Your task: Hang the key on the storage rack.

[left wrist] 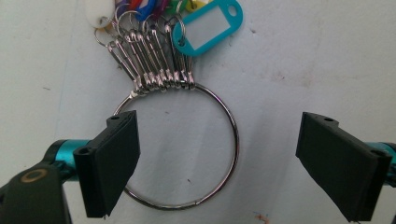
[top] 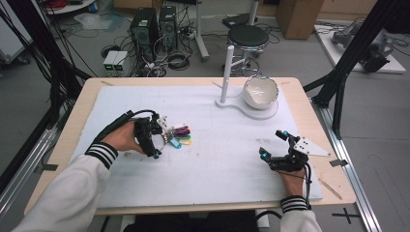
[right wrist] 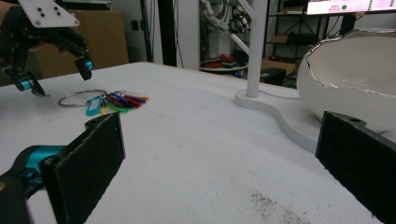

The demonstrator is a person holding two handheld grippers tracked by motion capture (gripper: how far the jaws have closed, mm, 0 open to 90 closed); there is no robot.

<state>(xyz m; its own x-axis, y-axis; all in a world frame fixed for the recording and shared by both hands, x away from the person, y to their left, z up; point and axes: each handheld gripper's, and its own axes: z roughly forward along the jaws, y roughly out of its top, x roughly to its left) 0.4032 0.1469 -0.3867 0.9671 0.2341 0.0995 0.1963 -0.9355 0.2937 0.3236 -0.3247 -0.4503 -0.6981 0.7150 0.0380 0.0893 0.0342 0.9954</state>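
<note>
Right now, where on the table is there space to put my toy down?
The white mat is bare in the middle, between the key ring with its coloured tags and the right gripper. It is crowded by the left gripper over the ring, and at the back by the white bowl and stand.

The left gripper point(top: 155, 137) points down from a bent wrist, jaws spread wide. The right gripper point(top: 273, 144) lies low and level, jaws wide apart. Both forearms, in white sleeves, reach forward.
</note>
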